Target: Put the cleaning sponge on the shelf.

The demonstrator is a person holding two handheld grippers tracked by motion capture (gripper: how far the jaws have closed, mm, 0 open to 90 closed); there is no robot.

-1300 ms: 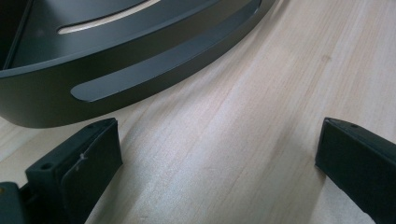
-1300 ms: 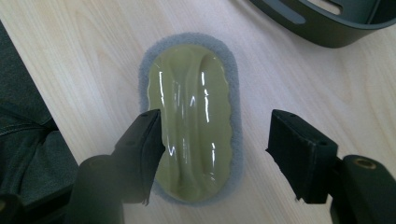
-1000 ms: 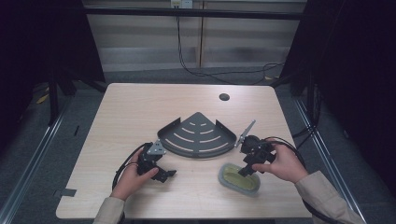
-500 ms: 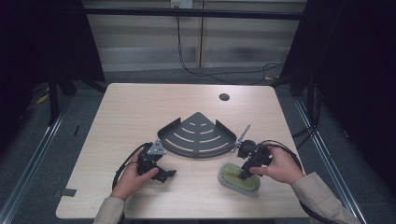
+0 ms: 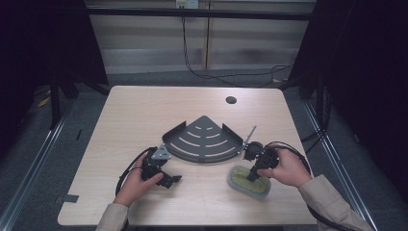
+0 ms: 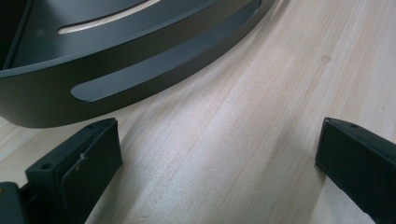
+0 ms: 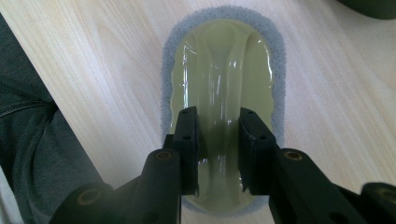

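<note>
Sponge (image 7: 219, 88): near end hidden under the right gripper (image 7: 218, 154) jaws, so the pad contact line can't be seen. Dark corner shelf (image 6: 116, 60) is cut off by the top and left edges in the left gripper view. Small round mark (image 5: 231, 100) on the table (image 5: 144, 110) is too small to identify.

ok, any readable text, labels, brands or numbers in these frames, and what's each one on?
None readable.
The oval yellow-green sponge with grey foam rim, in plastic wrap: no print visible.
The dark grey quarter-round metal corner shelf: only slots, no marking.
The light wooden table: unmarked.
The black grippers: no lettering.
</note>
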